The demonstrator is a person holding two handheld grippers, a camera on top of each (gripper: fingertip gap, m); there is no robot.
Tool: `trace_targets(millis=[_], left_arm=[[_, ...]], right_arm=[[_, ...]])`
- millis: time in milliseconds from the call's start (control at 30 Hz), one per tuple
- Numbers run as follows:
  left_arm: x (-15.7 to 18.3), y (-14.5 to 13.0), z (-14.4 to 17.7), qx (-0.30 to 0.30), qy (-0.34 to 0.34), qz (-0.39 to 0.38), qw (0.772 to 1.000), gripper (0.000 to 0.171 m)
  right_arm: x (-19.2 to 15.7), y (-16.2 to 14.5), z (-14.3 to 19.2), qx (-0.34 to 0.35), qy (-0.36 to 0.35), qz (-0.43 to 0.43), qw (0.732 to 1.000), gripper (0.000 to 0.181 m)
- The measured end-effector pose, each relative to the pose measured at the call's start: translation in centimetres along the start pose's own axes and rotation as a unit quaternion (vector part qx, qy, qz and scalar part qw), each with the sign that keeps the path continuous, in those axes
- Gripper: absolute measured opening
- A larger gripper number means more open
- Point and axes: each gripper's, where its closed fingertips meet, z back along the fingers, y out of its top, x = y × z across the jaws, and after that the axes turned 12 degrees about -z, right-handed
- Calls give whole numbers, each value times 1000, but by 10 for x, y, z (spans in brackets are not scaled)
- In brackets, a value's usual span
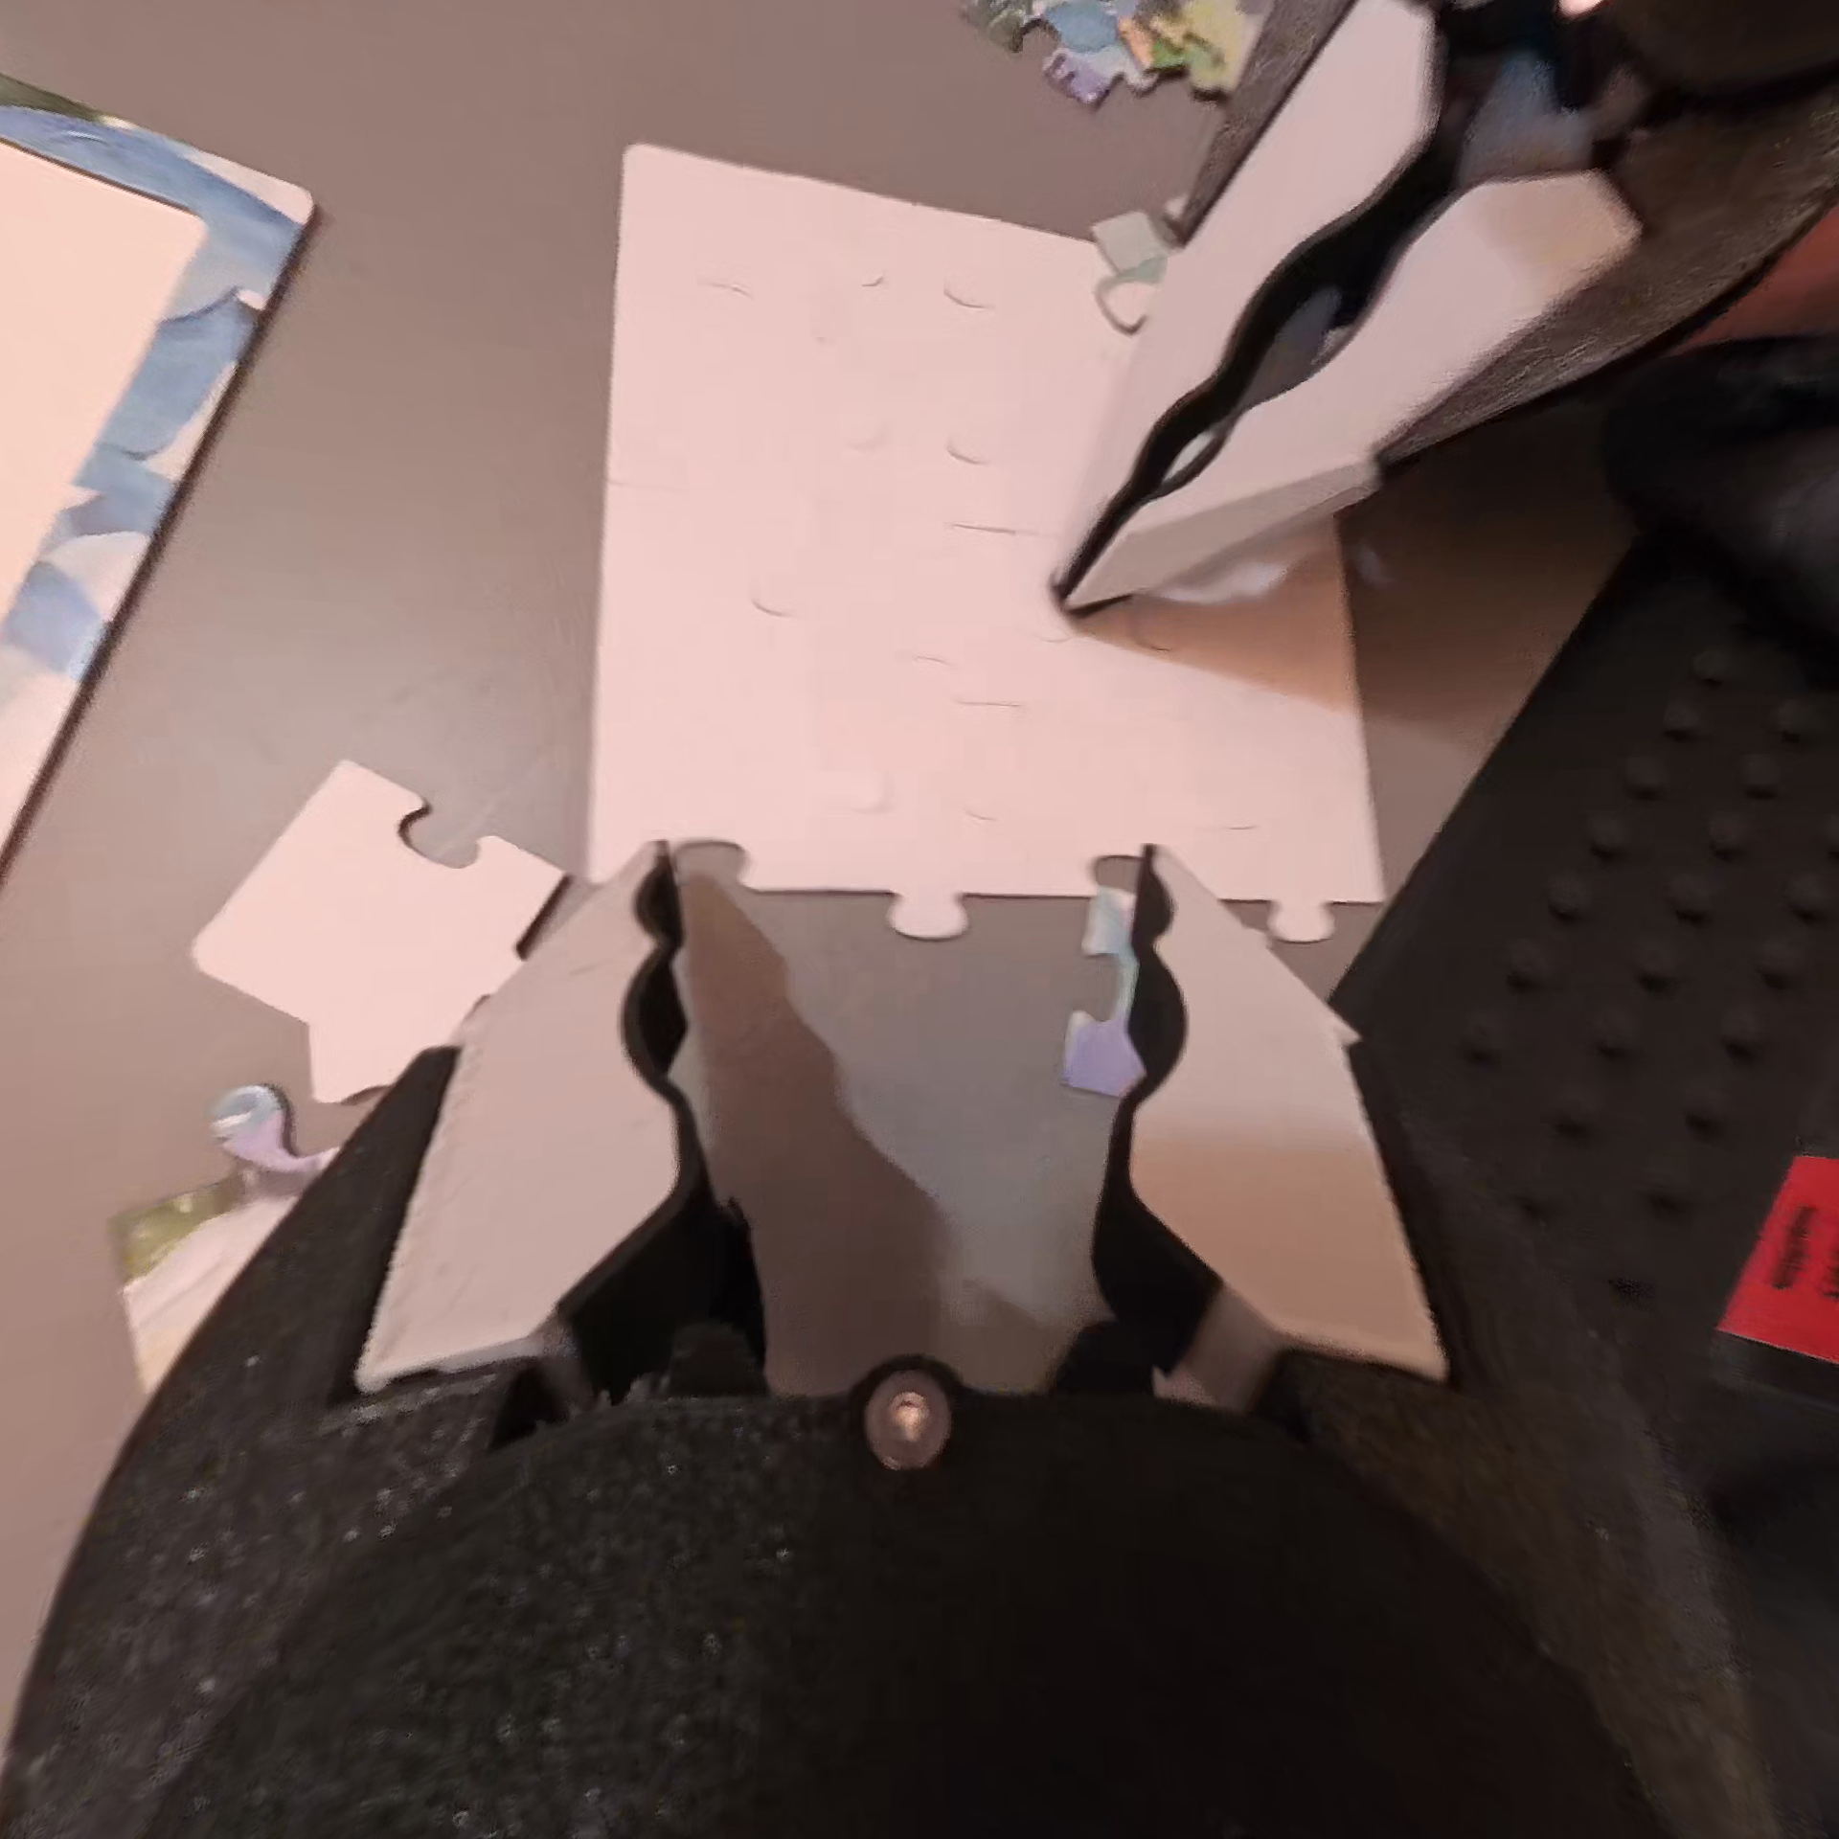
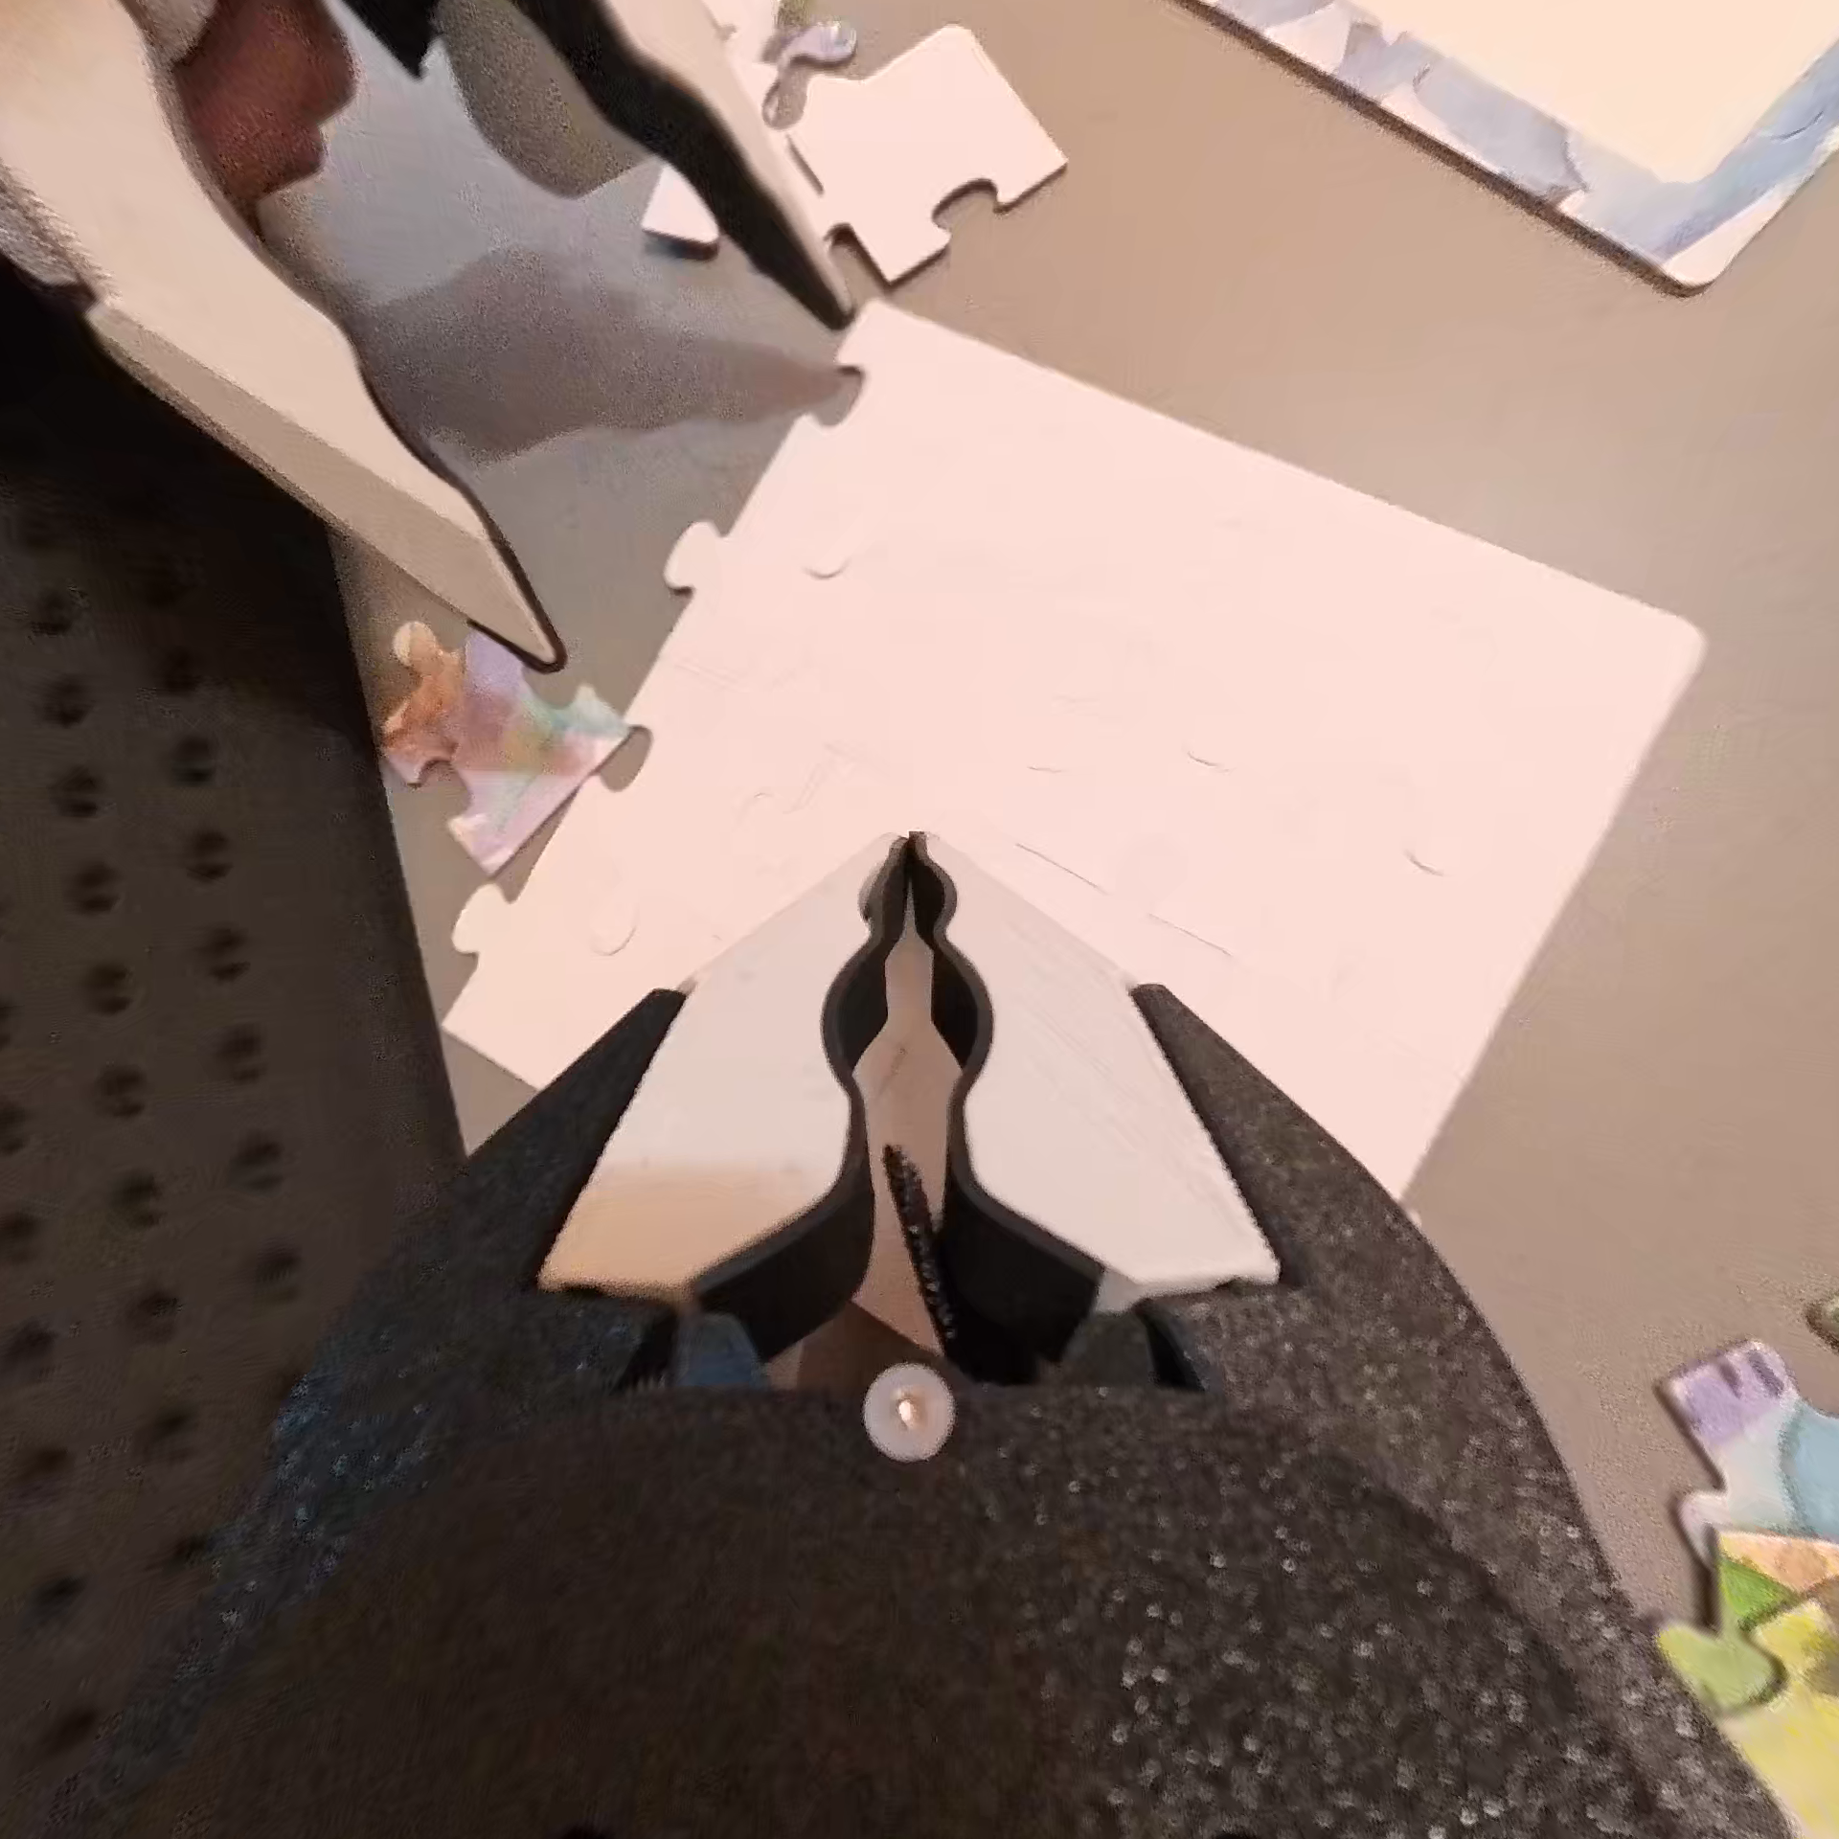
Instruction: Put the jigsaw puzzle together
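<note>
In the left wrist view a coloured piece (image 1: 1105, 995) at about five o'clock of the joined sheet (image 1: 945, 557) is half hidden behind the left gripper (image 1: 906, 876)'s finger, and the frame (image 1: 129, 398) at nine o'clock runs off the edge. In the right wrist view coloured pieces (image 2: 1761, 1552) at four o'clock are cut off. The right gripper (image 2: 911, 841)'s tips seem to touch the sheet, though blur leaves this unsure.
</note>
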Motion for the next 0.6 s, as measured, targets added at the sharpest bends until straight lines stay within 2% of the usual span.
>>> trace_targets(millis=[33,100,133,200,233,300,433,500,600], left_arm=[[-2,-1,-2,-2,1,-12,1000,97],[-1,-1,-9,-10,1,-40,999,95],[0,-3,-12,-23,7,-58,998,90],[-2,-7,-16,-39,32,-89,995,84],[-1,-7,-16,-39,35,-95,994,83],[-1,-7,-16,-38,36,-89,995,83],[-2,-7,-17,-33,46,-82,995,83],[-1,-7,-17,-32,46,-81,995,83],[-1,-7,-17,-32,45,-82,995,83]], right_arm=[[4,0,4,6,-10,-3,1000,0],[23,2,20,23,-36,-28,999,0],[36,5,29,39,-49,-54,997,10],[63,8,38,49,-58,-125,989,52],[71,7,36,39,-53,-149,987,62],[80,6,28,26,-59,-155,986,67],[74,8,23,22,-68,-157,985,69],[69,9,22,17,-60,-165,984,79],[67,13,26,30,-25,-207,978,80]])
